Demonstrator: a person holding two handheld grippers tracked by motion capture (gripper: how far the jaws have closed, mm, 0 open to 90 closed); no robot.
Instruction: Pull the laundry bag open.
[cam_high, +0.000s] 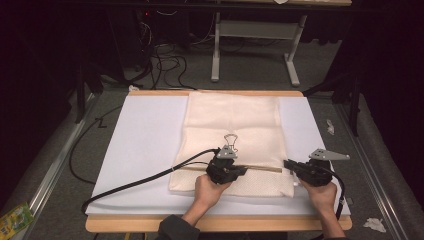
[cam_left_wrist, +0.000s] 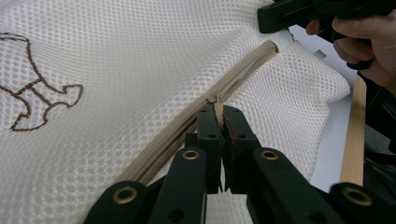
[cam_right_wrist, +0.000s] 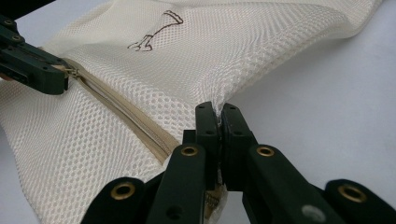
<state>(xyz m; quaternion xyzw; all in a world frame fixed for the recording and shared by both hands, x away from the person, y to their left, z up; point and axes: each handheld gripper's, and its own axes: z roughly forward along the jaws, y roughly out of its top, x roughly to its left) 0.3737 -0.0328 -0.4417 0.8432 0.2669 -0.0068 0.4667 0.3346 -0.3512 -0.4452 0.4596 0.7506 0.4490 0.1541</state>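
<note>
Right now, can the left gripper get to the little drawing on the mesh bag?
Probably not yet. The left gripper is shut on the zipper pull of the mesh bag. The drawing lies close beyond it with nothing in between, so it would only have to let go first.

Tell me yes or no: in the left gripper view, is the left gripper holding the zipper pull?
Yes, the left gripper has its jaws shut on the zipper pull of the mesh bag.

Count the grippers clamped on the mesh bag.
2. The left gripper pinches the zipper pull midway along the mesh bag; the right gripper clamps the bag's edge at the zipper's end.
</note>
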